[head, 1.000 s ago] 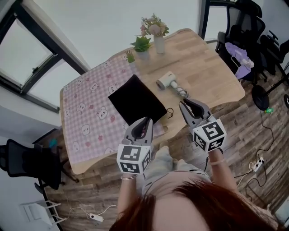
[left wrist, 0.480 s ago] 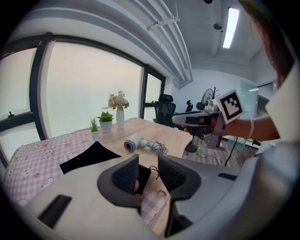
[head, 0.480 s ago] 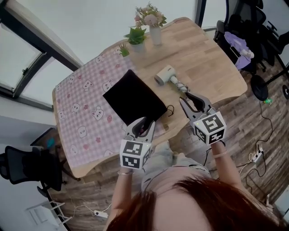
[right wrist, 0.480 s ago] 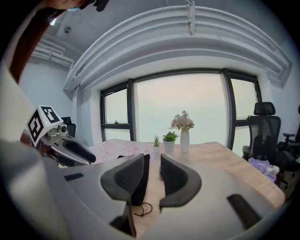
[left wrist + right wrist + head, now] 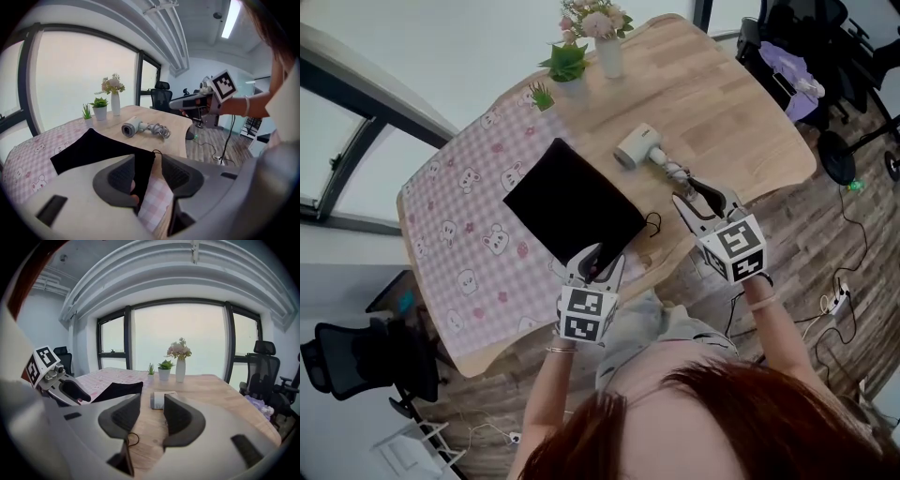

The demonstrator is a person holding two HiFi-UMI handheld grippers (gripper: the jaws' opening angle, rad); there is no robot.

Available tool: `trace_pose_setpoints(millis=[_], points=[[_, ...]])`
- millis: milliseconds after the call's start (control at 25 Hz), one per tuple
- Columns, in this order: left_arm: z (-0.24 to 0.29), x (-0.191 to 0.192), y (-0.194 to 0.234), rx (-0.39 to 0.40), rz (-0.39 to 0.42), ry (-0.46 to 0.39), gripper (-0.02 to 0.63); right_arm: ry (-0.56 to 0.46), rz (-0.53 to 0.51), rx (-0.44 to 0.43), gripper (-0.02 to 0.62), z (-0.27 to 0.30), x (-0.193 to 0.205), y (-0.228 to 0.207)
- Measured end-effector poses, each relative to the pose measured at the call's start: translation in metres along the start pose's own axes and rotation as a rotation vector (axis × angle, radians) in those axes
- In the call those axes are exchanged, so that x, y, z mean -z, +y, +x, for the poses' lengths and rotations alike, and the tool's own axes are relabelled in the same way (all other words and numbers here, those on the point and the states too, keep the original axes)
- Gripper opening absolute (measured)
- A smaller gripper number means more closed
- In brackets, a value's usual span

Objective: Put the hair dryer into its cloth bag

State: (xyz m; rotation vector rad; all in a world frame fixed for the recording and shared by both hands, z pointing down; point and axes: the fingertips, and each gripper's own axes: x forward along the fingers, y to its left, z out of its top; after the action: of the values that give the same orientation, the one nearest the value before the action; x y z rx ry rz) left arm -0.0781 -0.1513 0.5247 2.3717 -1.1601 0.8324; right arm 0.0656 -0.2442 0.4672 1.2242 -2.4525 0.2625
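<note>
Left gripper (image 5: 602, 251), just opening wide, straddles the bag (image 5: 572, 202) corner unpinched; right gripper (image 5: 697, 195), opening too, is empty. I risk nipping the tablecloth (image 5: 469, 234) as well.

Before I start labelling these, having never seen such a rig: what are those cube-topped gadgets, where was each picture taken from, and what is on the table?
There is no robot: a person holds a hand-held gripper in each hand, tongs with two jaws and a marker cube. One picture comes from a camera on the person's head, looking down; the others come from a camera on each gripper. On the wooden table lie a black cloth bag, a white hair dryer, a pink tablecloth and a vase of flowers. Nothing is held: the jaws of the left hand-held gripper have just been opening, the bag's corner loose between them; those of the right hand-held gripper too, empty.
</note>
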Motion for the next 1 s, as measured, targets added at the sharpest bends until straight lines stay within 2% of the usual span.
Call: trace_pose_setpoints(millis=[320,600,760,920,1000], points=[[0.029,0.043,0.003,0.049,0.094,0.146,0.17,0.086,0.0,0.017,0.172,0.021,0.031,-0.014],[0.051,0.066,0.01,0.069,0.164,0.225,0.175,0.139,-0.02,0.018,0.197,0.044,0.049,-0.023],[0.06,0.077,0.013,0.067,0.202,0.254,0.175,0.175,-0.029,0.02,0.212,0.056,0.063,-0.028],[0.064,0.082,0.018,0.071,0.196,0.262,0.171,0.217,-0.032,0.022,0.226,0.065,0.077,-0.033],[0.065,0.083,0.02,0.079,0.193,0.265,0.145,0.238,-0.035,0.021,0.233,0.07,0.083,-0.034]])
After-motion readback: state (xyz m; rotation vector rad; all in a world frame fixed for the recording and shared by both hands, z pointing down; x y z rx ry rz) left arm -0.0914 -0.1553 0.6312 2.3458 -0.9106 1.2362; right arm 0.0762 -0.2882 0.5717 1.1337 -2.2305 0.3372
